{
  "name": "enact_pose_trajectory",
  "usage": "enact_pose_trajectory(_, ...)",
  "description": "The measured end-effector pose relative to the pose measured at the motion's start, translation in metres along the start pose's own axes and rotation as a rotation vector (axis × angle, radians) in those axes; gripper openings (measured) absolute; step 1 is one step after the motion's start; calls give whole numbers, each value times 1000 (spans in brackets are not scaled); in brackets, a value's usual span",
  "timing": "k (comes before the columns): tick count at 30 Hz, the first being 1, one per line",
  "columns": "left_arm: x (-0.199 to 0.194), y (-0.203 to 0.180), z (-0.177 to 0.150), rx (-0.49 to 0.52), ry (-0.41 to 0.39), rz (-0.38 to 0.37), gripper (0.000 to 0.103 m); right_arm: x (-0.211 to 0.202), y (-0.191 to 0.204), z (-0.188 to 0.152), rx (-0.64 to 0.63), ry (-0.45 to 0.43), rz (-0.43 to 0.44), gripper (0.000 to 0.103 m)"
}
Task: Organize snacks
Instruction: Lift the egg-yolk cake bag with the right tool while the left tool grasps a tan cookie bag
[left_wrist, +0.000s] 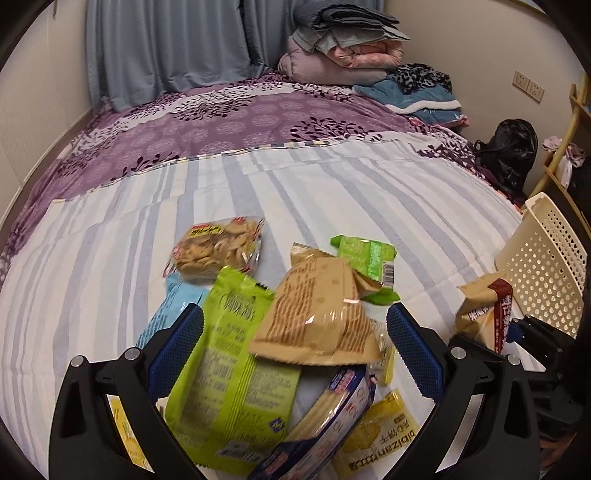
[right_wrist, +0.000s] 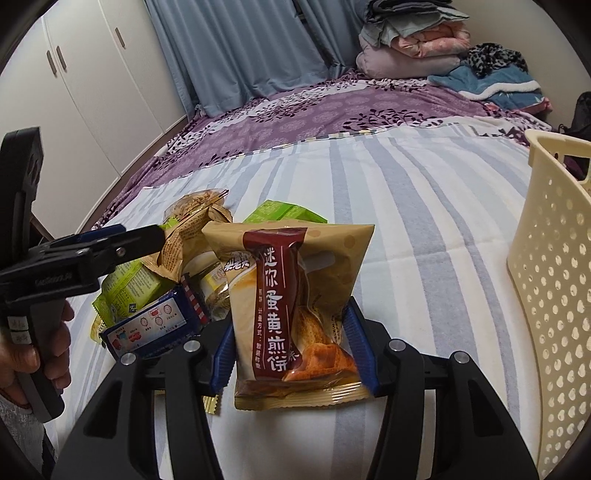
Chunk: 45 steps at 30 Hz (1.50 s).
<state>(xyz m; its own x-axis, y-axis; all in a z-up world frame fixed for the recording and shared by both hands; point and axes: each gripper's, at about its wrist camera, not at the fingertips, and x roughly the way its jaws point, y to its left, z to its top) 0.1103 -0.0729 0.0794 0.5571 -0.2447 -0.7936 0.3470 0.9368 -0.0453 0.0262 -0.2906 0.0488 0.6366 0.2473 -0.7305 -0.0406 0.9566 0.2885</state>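
Our right gripper (right_wrist: 291, 354) pinches a tan egg-pancake packet (right_wrist: 295, 306) between its blue pads, lifted off the striped sheet (right_wrist: 424, 221) near the cream basket (right_wrist: 546, 258). Only the right wrist view shows the packet's red label — from the left it is a sliver at the edge. Our left gripper (left_wrist: 295, 350) stands wide open over the snack pile (left_wrist: 258, 332), gripping nothing; it seems to hover clear, though we can't be sure.
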Motion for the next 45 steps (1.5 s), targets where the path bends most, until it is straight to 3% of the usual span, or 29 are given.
enact_pose_trajectory(11, 42, -19, 12, 88, 66, -6, 101, -1, -10, -2, 37, -2, 4, 53)
enact_pose_trajectory(14, 50, -20, 12, 101, 82, -5, 92, -1, -12, -2, 41, -5, 5, 53)
enact_pose_trajectory(20, 58, -22, 11, 117, 88, 4, 89, -1, -13, -2, 41, -5, 7, 53)
enact_pose_trajectory(24, 58, -19, 12, 109, 82, 16, 72, -1, -14, -2, 43, -6, 5, 53)
enact_pose_trajectory(38, 37, -9, 10, 39, 17, -4, 70, -6, -9, -1, 39, -27, 0, 53)
enact_pose_trajectory(39, 34, -9, 10, 36, 8, -6, 64, -7, -9, -1, 39, -30, 0, 53)
enact_pose_trajectory(45, 26, -8, 11, 31, -4, -12, 61, -13, -7, -4, 33, -35, 3, 53)
